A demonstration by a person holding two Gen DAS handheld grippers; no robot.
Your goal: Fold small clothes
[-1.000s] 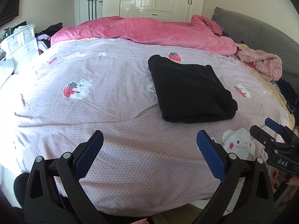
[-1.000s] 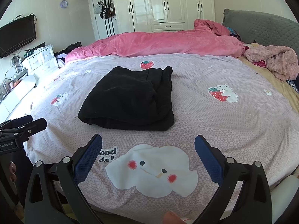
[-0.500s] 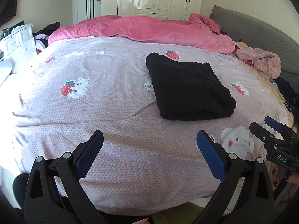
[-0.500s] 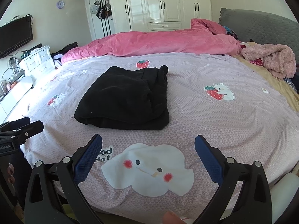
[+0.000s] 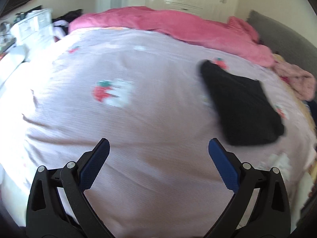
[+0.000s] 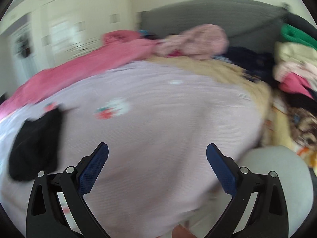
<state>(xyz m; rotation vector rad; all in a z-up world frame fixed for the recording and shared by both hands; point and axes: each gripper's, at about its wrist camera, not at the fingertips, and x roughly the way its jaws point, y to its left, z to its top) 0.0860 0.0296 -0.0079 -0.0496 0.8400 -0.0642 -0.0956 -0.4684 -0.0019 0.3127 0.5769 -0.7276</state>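
A folded black garment lies on the lilac bedspread, far to the right in the left wrist view. It also shows at the left edge of the right wrist view. My left gripper is open and empty, above the near part of the bed. My right gripper is open and empty, above the bedspread. A pile of loose clothes lies at the right in the right wrist view. Both views are blurred.
A pink quilt lies across the far side of the bed. A pink fuzzy garment rests against the grey headboard. White drawers stand at the left. A pale rounded object is at the lower right.
Both grippers have swung: the left to the left, so the black garment moved right in its view; the right to the right, now facing the headboard and clothes pile. Both stay open.
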